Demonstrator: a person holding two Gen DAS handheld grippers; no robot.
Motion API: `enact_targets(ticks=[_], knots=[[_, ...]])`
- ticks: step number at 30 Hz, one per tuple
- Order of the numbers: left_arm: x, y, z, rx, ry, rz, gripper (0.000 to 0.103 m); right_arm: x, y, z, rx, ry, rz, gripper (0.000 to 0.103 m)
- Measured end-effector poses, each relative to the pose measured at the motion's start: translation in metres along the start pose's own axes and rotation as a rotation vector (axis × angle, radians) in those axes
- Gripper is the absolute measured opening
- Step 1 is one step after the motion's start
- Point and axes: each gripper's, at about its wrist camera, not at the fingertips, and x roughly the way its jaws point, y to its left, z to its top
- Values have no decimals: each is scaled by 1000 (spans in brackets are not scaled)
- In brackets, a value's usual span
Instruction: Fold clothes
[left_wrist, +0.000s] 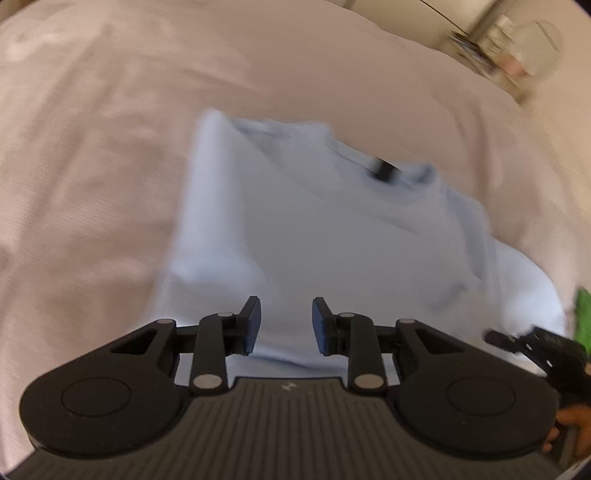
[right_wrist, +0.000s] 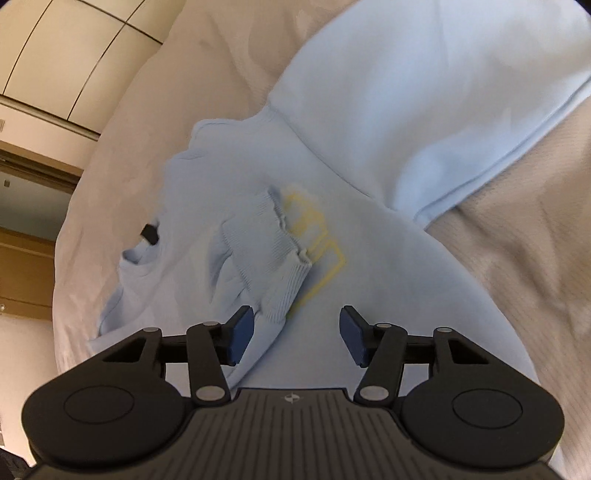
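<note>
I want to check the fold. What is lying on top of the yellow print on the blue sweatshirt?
A ribbed cuff of the sweatshirt lies across the yellow print, covering its left part. The right outlines still show. What the hidden part shows cannot be seen.

**Pale blue sweatshirt lying on a beige bed**

A bed (left_wrist: 92, 166) covered in a beige, lightly wrinkled cover fills most of both views. One garment lies directly on it: a pale blue sweatshirt (left_wrist: 332, 240), spread across the middle of the cover. Its neckline, with a small dark tag inside, points toward the far side of the bed. In the right wrist view the sweatshirt (right_wrist: 369, 277) shows a yellow outlined print on its chest, a ribbed cuff (right_wrist: 273, 251) lying on top of the body, and one part folded over.
</note>
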Motion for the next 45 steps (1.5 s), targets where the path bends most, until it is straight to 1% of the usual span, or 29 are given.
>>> enact_targets(ticks=[3, 4, 5, 6, 7, 8, 11, 13, 14, 15, 17, 18, 20, 21, 22, 24, 28, 30, 31, 32, 33, 35, 37, 38, 40, 42, 43, 45], knots=[[3, 15, 2, -35, 0, 25, 24, 19, 3, 7, 11, -14, 18, 55], [4, 21, -1, -42, 7, 27, 24, 24, 8, 9, -10, -18, 23, 46], [6, 24, -2, -45, 12, 34, 24, 28, 13, 12, -36, -20, 28, 20], [9, 25, -3, -46, 19, 43, 24, 29, 21, 13, -87, -38, 30, 11], [10, 26, -4, -46, 28, 52, 24, 29, 31, 15, -145, -60, 33, 9], [11, 27, -6, -43, 31, 57, 24, 21, 42, 13, -218, -106, 56, 8], [15, 26, -12, -29, 38, 71, 24, -12, 72, 4, -415, -261, 150, 7], [19, 25, -13, -26, 43, 77, 24, -23, 76, -2, -459, -312, 127, 6], [20, 23, -13, -23, 42, 79, 24, -21, 72, -3, -459, -307, 78, 6], [21, 21, -11, -19, 39, 77, 24, -13, 65, -4, -446, -282, 17, 6], [21, 15, -5, 1, 22, 64, 23, 13, 43, -2, -371, -197, -99, 6], [20, 12, 0, 20, 5, 64, 23, 24, 33, -2, -329, -156, -135, 6], [19, 7, 13, 52, -31, 67, 23, 29, 22, -3, -270, -144, -128, 6], [20, 7, 20, 54, -45, 67, 23, 29, 23, -4, -265, -148, -125, 6], [21, 8, 28, 50, -57, 65, 22, 28, 26, -5, -282, -153, -130, 6], [26, 10, 45, 49, -84, 66, 15, 27, 32, -8, -319, -158, -145, 6], [37, 9, 79, 70, -133, 89, 14, 30, 39, -7, -356, -153, -156, 7], [40, 10, 96, 81, -145, 90, 15, 26, 38, -7, -351, -150, -151, 8], [42, 9, 104, 94, -153, 103, 16, 20, 34, -7, -351, -147, -152, 11], [43, 9, 111, 110, -160, 117, 21, 14, 29, -7, -350, -144, -153, 16], [45, 9, 119, 125, -164, 128, 26, 12, 27, -6, -348, -142, -155, 18], [51, 9, 136, 164, -138, 112, 32, 12, 25, -5, -338, -138, -154, 19], [62, 10, 153, 228, -64, 54, 47, 12, 23, -4, -322, -133, -147, 21], [70, 11, 159, 253, -14, 22, 58, 12, 22, -4, -314, -131, -143, 22], [85, 20, 169, 255, 64, 14, 59, 14, 22, -2, -303, -127, -139, 24], [96, 33, 176, 222, 128, 14, 47, 15, 21, -1, -294, -123, -135, 27], [100, 41, 179, 194, 160, -1, 45, 16, 21, 0, -289, -121, -133, 27], [105, 52, 181, 152, 212, -54, 40, 17, 21, 1, -282, -117, -128, 28]])
